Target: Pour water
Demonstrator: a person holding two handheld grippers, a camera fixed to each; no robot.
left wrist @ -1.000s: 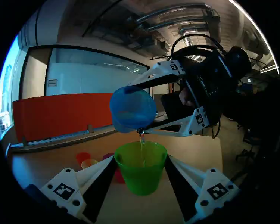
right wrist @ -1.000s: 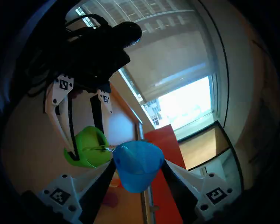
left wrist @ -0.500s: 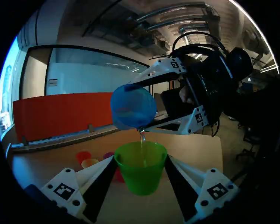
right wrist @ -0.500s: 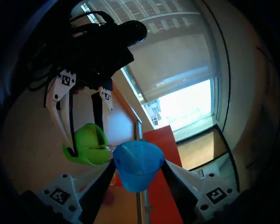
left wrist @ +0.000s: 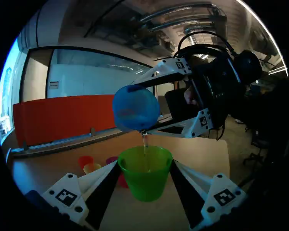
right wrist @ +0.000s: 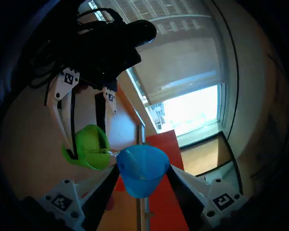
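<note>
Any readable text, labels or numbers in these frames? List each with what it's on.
No readable text anywhere.
The wall sign: too small and blurred to read.
The finger markers: square black-and-white patterns, no letters.
The blue cup and green cup: no print visible.

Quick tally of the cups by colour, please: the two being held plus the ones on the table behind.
blue cup: 1
green cup: 1
red cup: 1
orange cup: 1
purple cup: 1
pink-red cup, partly hidden: 1
Total: 6
</note>
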